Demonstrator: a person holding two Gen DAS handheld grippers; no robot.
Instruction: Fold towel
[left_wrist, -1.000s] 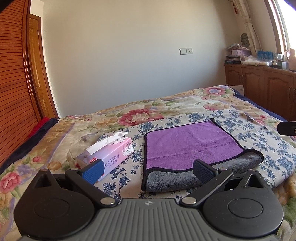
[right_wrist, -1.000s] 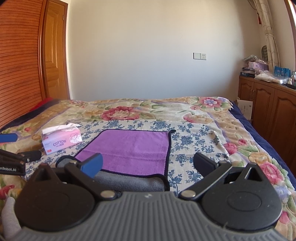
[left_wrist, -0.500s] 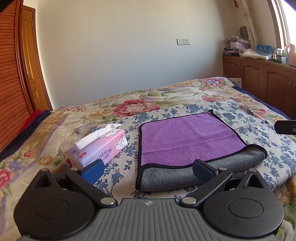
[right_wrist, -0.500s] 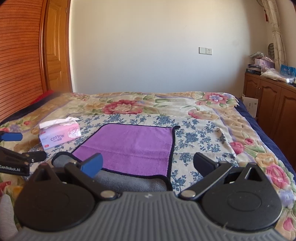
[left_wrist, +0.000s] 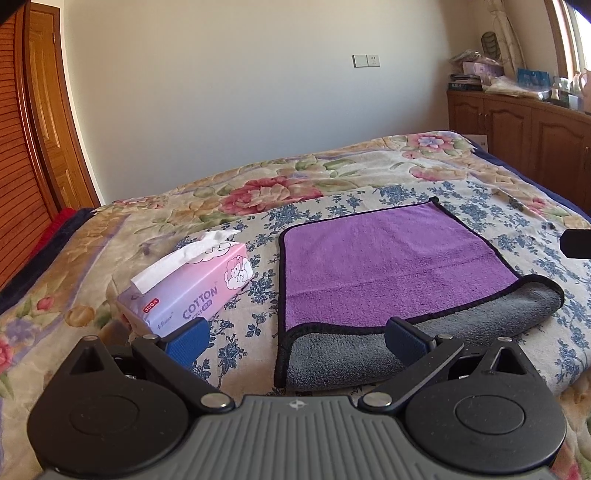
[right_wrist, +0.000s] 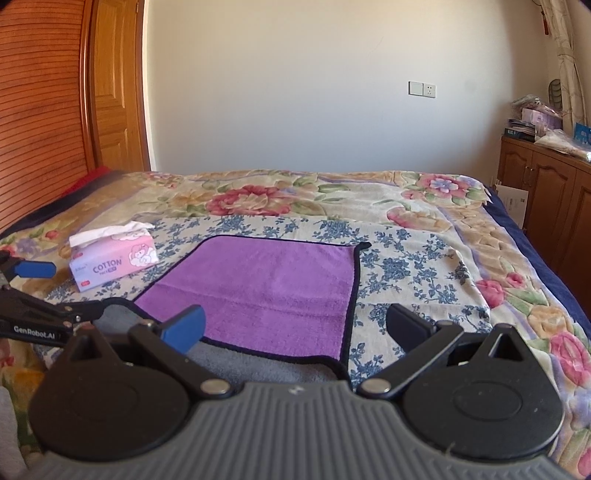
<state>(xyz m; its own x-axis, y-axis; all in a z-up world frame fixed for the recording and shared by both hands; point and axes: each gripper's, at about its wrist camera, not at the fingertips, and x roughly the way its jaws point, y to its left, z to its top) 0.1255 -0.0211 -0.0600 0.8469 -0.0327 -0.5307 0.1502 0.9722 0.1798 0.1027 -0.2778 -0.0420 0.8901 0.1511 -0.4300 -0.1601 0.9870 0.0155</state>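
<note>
The left gripper (left_wrist: 295, 341) hangs low over the near side of the bed with its two blue-padded fingers (left_wrist: 186, 341) spread wide and nothing between them; the near left corner of the towel (left_wrist: 391, 266) lies in the gap, just past the tips, and the pads do not touch it. The right gripper (right_wrist: 293, 326) is likewise released, its fingers (right_wrist: 184, 326) parted over the towel's near right corner with the cloth beneath them untouched. The towel (right_wrist: 266, 284) lies flat on the blue-flowered sheet (left_wrist: 476, 214), purple side up and edged in black, with its near edge turned back toward the far side so that a band of the grey underside (left_wrist: 424, 339) shows along the front, broader at the right end than at the left. Just left of the towel, apart from it, sits a pink tissue box (left_wrist: 192, 284) printed COTTON, a white tissue standing out of its top. In the right wrist view the left gripper's arm (right_wrist: 40, 317) reaches in from the left edge, near the towel's grey left corner. Under the sheet spreads a floral bedspread (right_wrist: 258, 195), running far to a pale wall (right_wrist: 314, 81) with a switch plate (right_wrist: 422, 88). A wooden door (right_wrist: 118, 85) stands at far left and a wooden cabinet (left_wrist: 517, 125) with clutter on top at far right.
</note>
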